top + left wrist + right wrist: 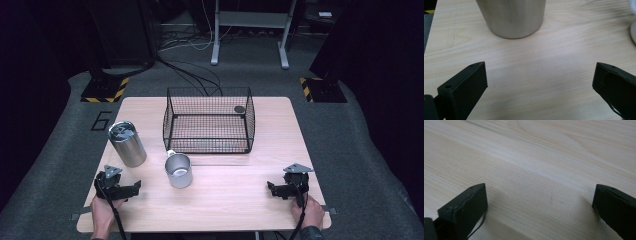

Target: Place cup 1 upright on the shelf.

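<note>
Steel tumbler (127,144) stood upright, dark lid on, left of the wire basket (209,120). Shorter steel mug (178,170) stood upright, open-topped, just in front of the basket's front-left corner, apart from the tumbler.

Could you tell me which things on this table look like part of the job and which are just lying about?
Likely part of the job:
- tall steel tumbler, straight ahead of the open left tool
- short metal cup
- wire basket
- right tool, open

Just lying about:
- cables on the floor
- hazard-striped stand bases
</note>
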